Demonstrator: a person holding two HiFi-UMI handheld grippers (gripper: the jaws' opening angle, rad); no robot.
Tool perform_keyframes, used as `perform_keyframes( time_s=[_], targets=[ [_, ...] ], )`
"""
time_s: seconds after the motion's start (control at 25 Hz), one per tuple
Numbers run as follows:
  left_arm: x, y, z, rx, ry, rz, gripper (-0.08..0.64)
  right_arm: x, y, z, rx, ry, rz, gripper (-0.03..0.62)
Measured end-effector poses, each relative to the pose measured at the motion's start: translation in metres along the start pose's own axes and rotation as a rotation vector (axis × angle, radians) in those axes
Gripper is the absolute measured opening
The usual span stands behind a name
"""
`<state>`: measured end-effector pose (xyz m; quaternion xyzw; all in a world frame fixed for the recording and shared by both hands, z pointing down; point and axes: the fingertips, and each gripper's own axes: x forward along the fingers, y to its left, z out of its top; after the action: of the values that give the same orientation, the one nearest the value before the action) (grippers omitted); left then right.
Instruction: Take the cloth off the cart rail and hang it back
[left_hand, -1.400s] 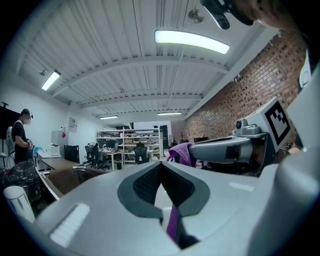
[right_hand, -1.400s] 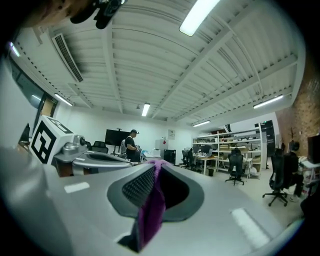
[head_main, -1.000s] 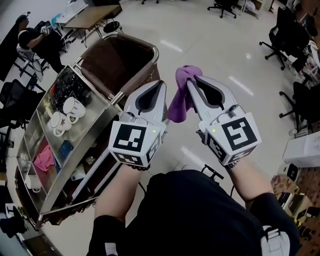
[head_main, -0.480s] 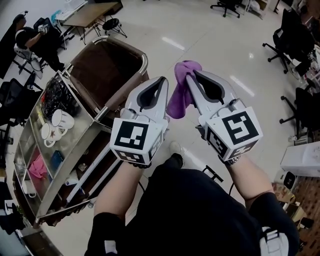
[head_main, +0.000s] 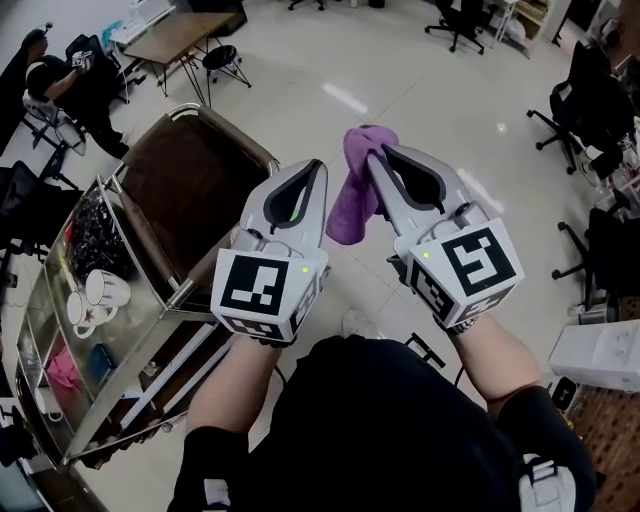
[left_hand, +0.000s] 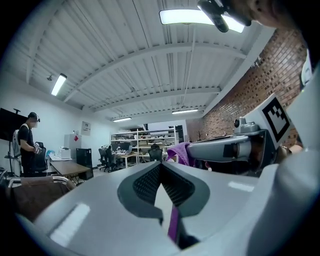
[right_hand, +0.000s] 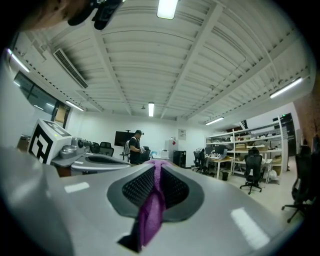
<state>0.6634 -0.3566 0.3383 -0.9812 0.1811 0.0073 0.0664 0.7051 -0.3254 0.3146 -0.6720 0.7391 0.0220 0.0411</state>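
I am holding the purple cloth in my right gripper, whose jaws are clamping down on it. In the right gripper view the fabric is running along the seam between the two dark pads and spilling out in a bunched fold at their base. In the head view a crumpled top of the cloth is poking up past the jaw tips. The rest is hanging down the inner side of the gripper, into the gap between my two grippers.

My left gripper is pointing the same way just beside it. Its jaws are together at the tips and are pinching nothing that I can make out. The cloth is hanging close by its right flank, and I cannot tell whether the two are touching. In the left gripper view the cloth is showing as a purple lump on the tip of the other gripper, off to the right.

The cloth is hanging over the shiny floor, well apart from the cart, which is standing to my left. The cart's curved rail is framing a brown bag, and the cloth is touching neither. White cups are sitting on the cart's top shelf.
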Motion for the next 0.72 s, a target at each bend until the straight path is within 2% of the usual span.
perform_keyframes(
  time_s=[0.44,0.72],
  targets=[
    [0.063,0.033,0.003,0.036,0.025,0.108,-0.012,0.059,-0.070,0.005,0.027,-0.030,0.089,0.037],
    [0.107,0.045,-0.005,0.040,0.046,0.222,-0.012,0.088,-0.107,0.001,0.031,-0.026,0.208,0.037]
  ],
)
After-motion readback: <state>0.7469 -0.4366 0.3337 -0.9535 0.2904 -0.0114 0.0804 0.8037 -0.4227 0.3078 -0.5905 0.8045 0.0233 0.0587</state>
